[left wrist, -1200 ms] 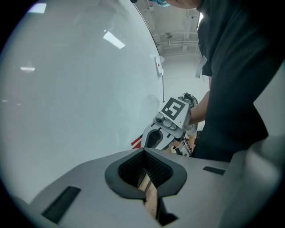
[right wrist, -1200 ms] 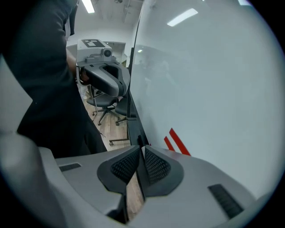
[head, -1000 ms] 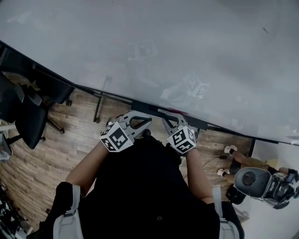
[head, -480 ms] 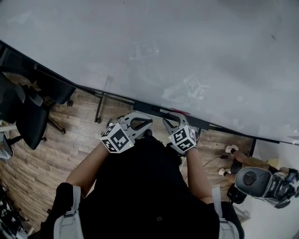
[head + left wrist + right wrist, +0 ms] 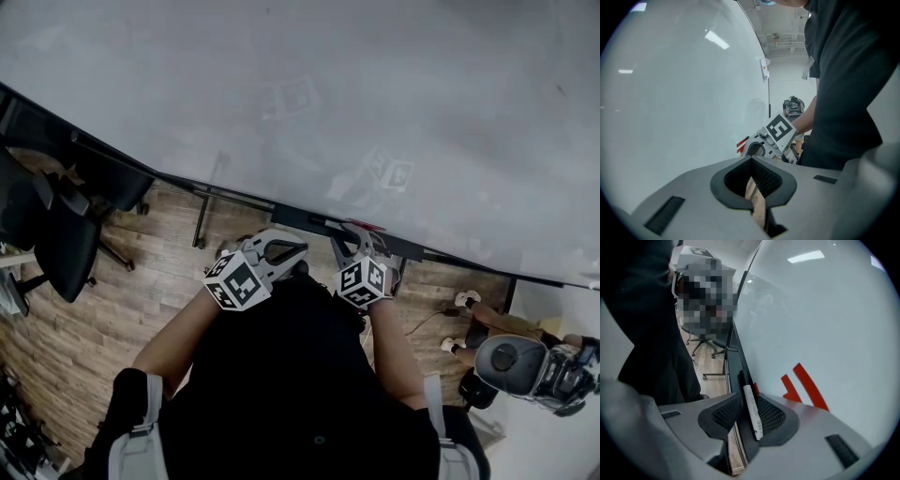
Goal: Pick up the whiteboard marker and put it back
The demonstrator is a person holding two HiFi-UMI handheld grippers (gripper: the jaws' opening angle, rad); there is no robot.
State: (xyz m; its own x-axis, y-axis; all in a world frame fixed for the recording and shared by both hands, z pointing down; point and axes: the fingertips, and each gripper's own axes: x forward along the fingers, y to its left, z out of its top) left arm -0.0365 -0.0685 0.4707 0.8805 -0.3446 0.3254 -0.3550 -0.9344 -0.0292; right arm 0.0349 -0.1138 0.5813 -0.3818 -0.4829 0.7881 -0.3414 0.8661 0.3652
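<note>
The whiteboard marker (image 5: 752, 411) is white with a black cap. In the right gripper view it lies lengthwise between the jaws of my right gripper (image 5: 743, 441), which is shut on it. It is lined up over the black tray (image 5: 736, 366) under the whiteboard (image 5: 820, 310). In the head view my right gripper (image 5: 356, 236) is at the tray (image 5: 300, 220) and the marker is hidden. My left gripper (image 5: 289, 247) hangs just to its left, away from the marker. Its jaws (image 5: 757, 213) are shut on nothing, and its view shows the right gripper's marker cube (image 5: 780, 131).
Red strokes (image 5: 801, 385) mark the board above the tray. Black office chairs (image 5: 56, 225) stand at the left on the wooden floor (image 5: 141, 281). At the lower right a person's legs (image 5: 487, 323) and a grey machine (image 5: 525, 366) show.
Both grippers stay at the tray. The right gripper's cube has turned a little and the left gripper has edged slightly right.
</note>
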